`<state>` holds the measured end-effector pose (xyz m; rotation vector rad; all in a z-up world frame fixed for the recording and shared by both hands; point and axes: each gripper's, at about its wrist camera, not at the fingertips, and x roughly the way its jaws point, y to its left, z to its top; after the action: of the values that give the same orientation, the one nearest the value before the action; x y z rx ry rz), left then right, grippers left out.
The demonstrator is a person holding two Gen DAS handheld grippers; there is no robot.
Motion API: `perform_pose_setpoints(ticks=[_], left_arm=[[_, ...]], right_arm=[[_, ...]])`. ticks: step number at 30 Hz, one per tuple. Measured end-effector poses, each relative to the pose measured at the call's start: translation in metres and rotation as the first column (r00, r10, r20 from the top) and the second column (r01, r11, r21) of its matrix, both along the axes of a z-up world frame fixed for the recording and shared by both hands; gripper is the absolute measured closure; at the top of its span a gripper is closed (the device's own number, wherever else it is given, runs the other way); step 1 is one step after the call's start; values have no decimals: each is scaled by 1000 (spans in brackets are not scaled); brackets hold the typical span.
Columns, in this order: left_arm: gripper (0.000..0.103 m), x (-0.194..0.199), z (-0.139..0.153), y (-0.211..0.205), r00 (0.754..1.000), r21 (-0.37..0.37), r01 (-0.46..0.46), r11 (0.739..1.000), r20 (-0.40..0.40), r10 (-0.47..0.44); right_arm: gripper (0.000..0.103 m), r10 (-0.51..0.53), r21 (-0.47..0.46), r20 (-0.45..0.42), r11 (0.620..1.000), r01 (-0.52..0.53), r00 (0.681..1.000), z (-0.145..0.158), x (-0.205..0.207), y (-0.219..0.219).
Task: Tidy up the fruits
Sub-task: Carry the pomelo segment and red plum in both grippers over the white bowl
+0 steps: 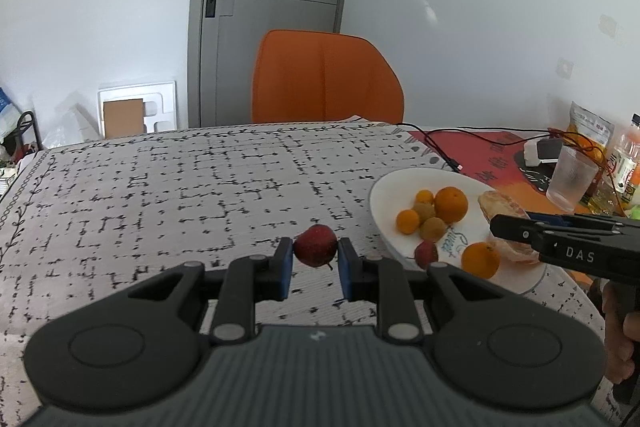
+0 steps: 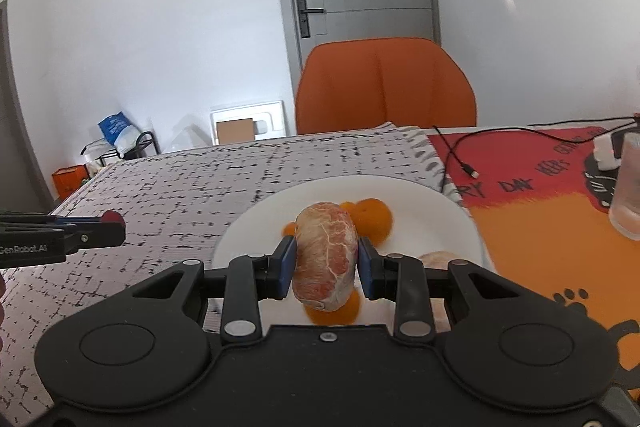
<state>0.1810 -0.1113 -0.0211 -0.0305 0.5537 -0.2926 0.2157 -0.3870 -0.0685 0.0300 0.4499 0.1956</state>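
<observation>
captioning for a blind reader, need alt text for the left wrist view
The left gripper holds a small red fruit in its jaws above a patterned tablecloth. To the right, a white plate holds oranges and other small fruits, with the right gripper over it.

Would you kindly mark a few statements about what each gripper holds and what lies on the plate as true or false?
1. The left gripper is shut on a small red fruit. True.
2. The right gripper is open with nothing in it. False: it is shut on a peeled citrus piece.
3. Several small orange fruits lie on the white plate. True.
4. The chair behind the table is blue. False: it is orange.
5. The clear plastic cup stands on the plate. False: it stands on the red and orange mat, apart from the plate.
</observation>
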Motion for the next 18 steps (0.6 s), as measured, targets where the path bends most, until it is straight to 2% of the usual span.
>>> perform_pose_setpoints(ticks=[8, 10, 12, 18], left_arm=[[81, 4, 1, -15, 1000, 12, 18, 1000, 1, -18], [81, 5, 1, -18, 1000, 15, 23, 1000, 0, -23], [81, 5, 1, -21, 1000, 15, 30, 999, -1, -30], [81, 6, -1, -35, 998, 14, 62, 998, -4, -62]], right_arm=[[70, -33, 19, 9, 999, 33, 999, -6, 7, -16], [54, -48, 13, 26, 999, 47, 999, -7, 8, -19], [47, -46, 9, 27, 999, 45, 999, -6, 7, -20], [44, -41, 15, 8, 999, 41, 999, -9, -6, -24]])
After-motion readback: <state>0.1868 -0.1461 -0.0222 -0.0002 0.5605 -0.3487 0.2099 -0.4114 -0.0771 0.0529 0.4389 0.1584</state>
